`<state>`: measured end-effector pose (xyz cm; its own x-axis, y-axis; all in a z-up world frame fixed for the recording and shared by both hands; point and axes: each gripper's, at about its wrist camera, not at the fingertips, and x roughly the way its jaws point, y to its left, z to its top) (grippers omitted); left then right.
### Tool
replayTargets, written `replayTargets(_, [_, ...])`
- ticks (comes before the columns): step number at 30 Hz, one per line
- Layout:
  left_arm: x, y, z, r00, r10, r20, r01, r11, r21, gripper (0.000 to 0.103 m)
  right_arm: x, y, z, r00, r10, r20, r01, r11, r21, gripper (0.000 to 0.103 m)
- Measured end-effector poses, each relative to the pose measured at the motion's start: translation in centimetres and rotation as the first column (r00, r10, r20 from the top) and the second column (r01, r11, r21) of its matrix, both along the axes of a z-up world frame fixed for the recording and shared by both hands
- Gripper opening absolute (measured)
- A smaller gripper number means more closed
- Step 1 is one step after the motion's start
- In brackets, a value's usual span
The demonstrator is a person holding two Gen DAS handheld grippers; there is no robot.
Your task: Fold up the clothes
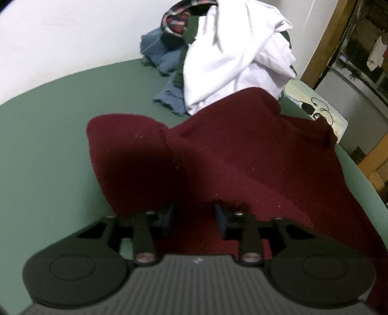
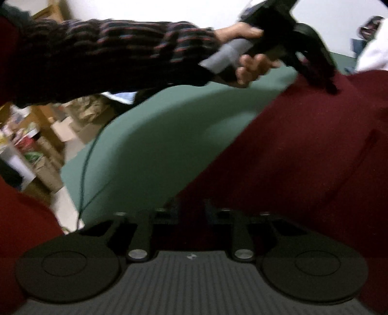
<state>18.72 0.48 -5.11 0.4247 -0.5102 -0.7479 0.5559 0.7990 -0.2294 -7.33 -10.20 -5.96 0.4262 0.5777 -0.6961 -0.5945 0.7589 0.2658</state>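
Observation:
A maroon knit garment [image 1: 242, 150] lies spread over the green table [image 1: 48, 145], and its far part reaches the pile of clothes. My left gripper [image 1: 194, 218] is at the garment's near edge, fingers narrowly apart with maroon cloth between the blue pads. In the right wrist view the same maroon garment [image 2: 303, 150] runs in a straight, taut edge from my right gripper [image 2: 191, 208] up to the left gripper [image 2: 331, 88], which a hand [image 2: 252, 65] holds. Maroon cloth fills the narrow gap between the right fingers.
A pile of clothes stands at the table's back: a white garment [image 1: 237, 53], blue cloth [image 1: 165, 60] and a plaid piece [image 1: 177, 21]. A charger with a cable [image 1: 315, 109] lies at the right rim. A dark striped sleeve [image 2: 109, 53] crosses above the table [image 2: 157, 145].

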Motion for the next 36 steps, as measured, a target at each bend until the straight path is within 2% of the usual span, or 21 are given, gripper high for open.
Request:
replayTargets(1, [-0.1, 0.1, 0.1, 1.0, -0.003, -0.002, 0.003, 1.0, -0.01, 0.002, 0.0, -0.2, 0.2, 1.0, -0.017, -0.013, 0.017, 1.0, 0.01, 0.002])
replayTargets(2, [-0.3, 0.1, 0.3, 1.0, -0.004, 0.006, 0.004, 1.0, -0.01, 0.0, 0.2, -0.5, 0.3, 0.999, -0.034, -0.027, 0.034, 0.999, 0.022, 0.002])
replayTargets(6, [-1.1, 0.7, 1.8, 0.999, -0.004, 0.048, 0.006, 0.999, -0.031, 0.0, -0.3, -1.5, 1.7, 0.999, -0.042, -0.031, 0.044, 0.996, 0.082, 0.002])
replayTargets(10, [-2.1, 1.9, 3.6, 0.996, -0.001, 0.091, 0.006, 0.998, -0.058, 0.0, -0.6, -2.1, 2.7, 0.998, 0.035, -0.059, -0.026, 0.987, 0.158, 0.002])
replayTargets(14, [-2.8, 2.7, 3.0, 0.995, -0.008, 0.097, 0.008, 1.0, -0.004, 0.0, -0.6, -1.9, 1.7, 0.99, 0.097, -0.097, -0.084, 0.988, 0.126, 0.003])
replayTargets(17, [-3.0, 3.4, 2.6, 0.995, 0.007, 0.101, -0.009, 1.0, 0.023, 0.0, -0.7, -2.2, 0.6, 0.983, 0.127, -0.134, -0.123, 0.992, 0.043, 0.006])
replayTargets(18, [-3.1, 3.7, 2.7, 0.994, 0.014, 0.105, -0.017, 0.999, 0.03, 0.0, -0.9, -2.6, 0.2, 0.983, 0.117, -0.144, -0.11, 0.992, 0.054, 0.006])
replayTargets(20, [-3.2, 4.2, 2.7, 0.993, 0.028, 0.114, -0.033, 0.999, 0.043, 0.0, -0.4, -3.2, 0.2, 0.972, 0.104, -0.21, -0.078, 0.989, 0.127, 0.02])
replayTargets(23, [-3.4, 4.9, 2.8, 0.991, 0.049, 0.127, -0.058, 0.996, 0.063, 0.004, 0.1, -4.9, 1.6, 0.977, 0.048, -0.208, -0.006, 0.98, 0.197, 0.019])
replayTargets(27, [-3.7, 6.0, 2.9, 0.986, 0.078, 0.146, -0.091, 0.992, 0.086, 0.004, 0.1, -6.5, 0.8, 0.97, -0.032, -0.24, 0.068, 0.987, 0.143, 0.02])
replayTargets(28, [-3.9, 6.3, 3.3, 0.984, 0.092, 0.151, -0.105, 0.991, 0.08, 0.004, -0.2, -6.9, 0.3, 0.967, -0.046, -0.252, 0.08, 0.989, 0.128, 0.015])
replayTargets(30, [-4.4, 7.0, 4.1, 0.98, 0.115, 0.159, -0.127, 0.99, 0.066, 0.003, -0.6, -7.9, 0.3, 0.965, -0.056, -0.256, 0.092, 0.987, 0.132, 0.015])
replayTargets(33, [-6.6, 6.3, 5.3, 0.984, 0.068, 0.167, -0.073, 0.997, 0.022, 0.003, -0.8, -10.2, 0.8, 0.958, -0.127, -0.258, 0.165, 0.977, 0.134, 0.016])
replayTargets(36, [-8.9, 3.7, 4.0, 0.992, -0.015, 0.125, 0.013, 1.0, 0.02, 0.004, -0.9, -12.3, 0.6, 0.936, -0.218, -0.277, 0.256, 0.961, 0.109, 0.022])
